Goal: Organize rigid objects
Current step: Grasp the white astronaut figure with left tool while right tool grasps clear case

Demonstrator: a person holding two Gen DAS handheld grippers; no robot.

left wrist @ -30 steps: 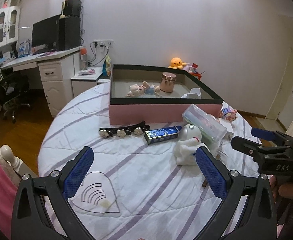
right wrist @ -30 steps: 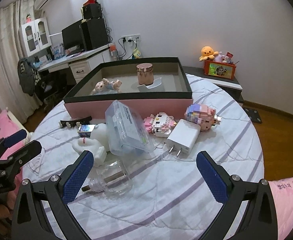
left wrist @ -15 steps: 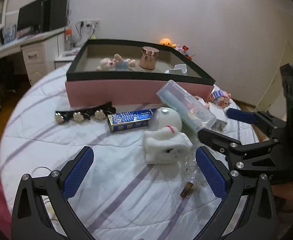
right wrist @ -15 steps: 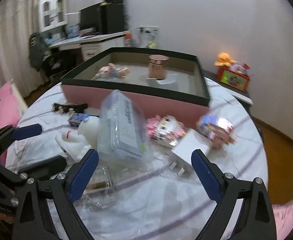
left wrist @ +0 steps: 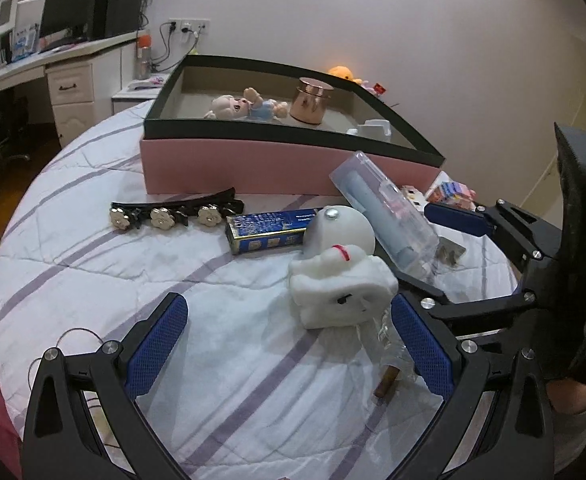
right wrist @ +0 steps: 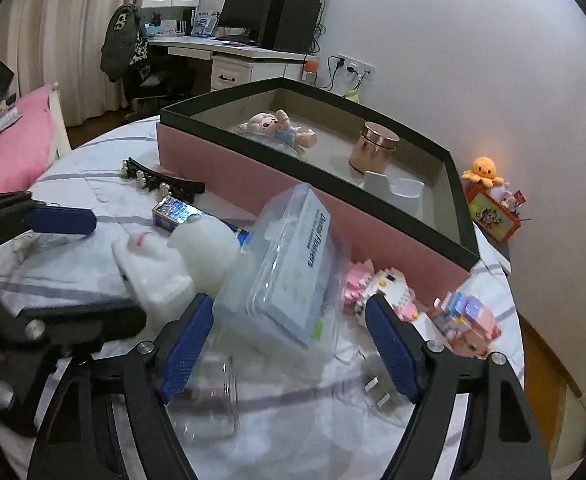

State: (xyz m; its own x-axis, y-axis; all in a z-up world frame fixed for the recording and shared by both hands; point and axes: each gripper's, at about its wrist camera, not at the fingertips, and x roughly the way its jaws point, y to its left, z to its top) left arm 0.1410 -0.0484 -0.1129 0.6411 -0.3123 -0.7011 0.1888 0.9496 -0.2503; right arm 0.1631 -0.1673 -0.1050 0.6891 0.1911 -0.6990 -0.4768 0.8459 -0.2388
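Note:
A pink box with a black rim (left wrist: 277, 168) (right wrist: 229, 172) stands at the back of the round table; a doll (left wrist: 241, 106), a copper jar (left wrist: 311, 100) and a white holder (left wrist: 373, 128) lie inside. In front lie a black flower hair clip (left wrist: 173, 212), a blue carton (left wrist: 269, 232), a white astronaut figure (left wrist: 341, 272) (right wrist: 181, 256), a clear floss case (left wrist: 385, 216) (right wrist: 289, 272) and a clear glass jar (right wrist: 209, 396). My left gripper (left wrist: 289, 344) is open, just before the astronaut. My right gripper (right wrist: 289, 340) is open with a finger either side of the floss case.
Pink block figures (right wrist: 377, 292) (right wrist: 469, 320) and a white plug (right wrist: 381, 388) lie right of the case. A desk with monitor (right wrist: 253, 12) and a chair stand beyond the table. An orange plush (right wrist: 483, 170) sits on a side shelf.
Both grippers have moved forward and down toward the objects. The right one now straddles the floss case; the left one has closed in on the astronaut.

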